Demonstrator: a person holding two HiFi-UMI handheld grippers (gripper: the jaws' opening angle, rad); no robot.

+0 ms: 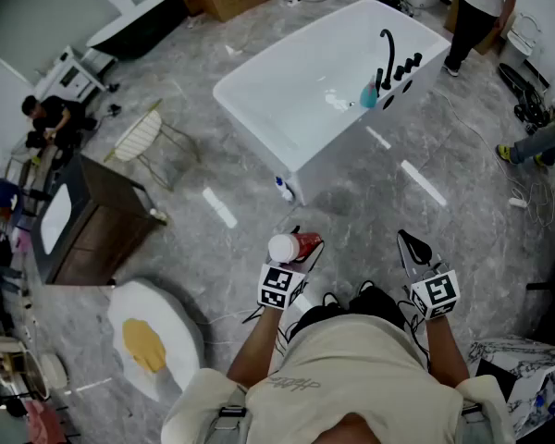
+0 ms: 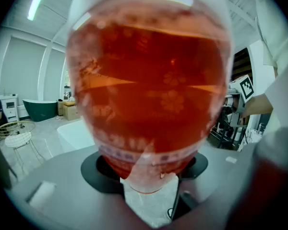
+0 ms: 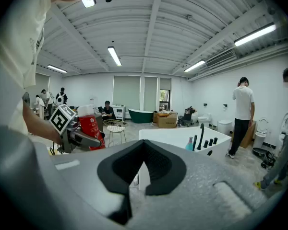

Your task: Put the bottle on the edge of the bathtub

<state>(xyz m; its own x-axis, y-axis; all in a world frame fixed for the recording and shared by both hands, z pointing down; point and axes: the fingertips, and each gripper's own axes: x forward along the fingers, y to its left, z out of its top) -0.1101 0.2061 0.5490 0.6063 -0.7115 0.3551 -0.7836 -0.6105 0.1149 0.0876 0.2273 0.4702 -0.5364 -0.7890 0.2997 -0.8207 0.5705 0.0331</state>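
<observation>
The left claw (image 1: 305,248) is clamped on the bottle (image 1: 294,246), a red bottle with a white cap and a pale flower pattern. In the left gripper view the red body (image 2: 149,80) fills nearly the whole picture, and its lower part sits right down between the two jaws, which press on it from either side. From the right gripper view the bottle (image 3: 90,126) stands roughly upright in that claw, cap on top, with the jaws closed around its lower half. It is held in the air in front of the person's body, above the grey marbled floor (image 1: 259,220), and well apart from the white bathtub (image 1: 338,141), which stands farther ahead and slightly to the right. The right claw (image 1: 413,246) is just to the right of the left one at about the same height, its jaws together at the tips with nothing between them. On the far end of the bathtub there is a black tap (image 1: 386,58), with a teal bottle (image 1: 369,95) just beside it on the rim. A small white and blue bottle (image 1: 284,189) stands on the floor at the tub's near corner. To the left are a wire chair (image 1: 139,135), a dark wooden cabinet (image 1: 92,220) and a rug shaped like a fried egg (image 1: 148,340). A person (image 1: 481,7) stands beyond the far end of the tub.
</observation>
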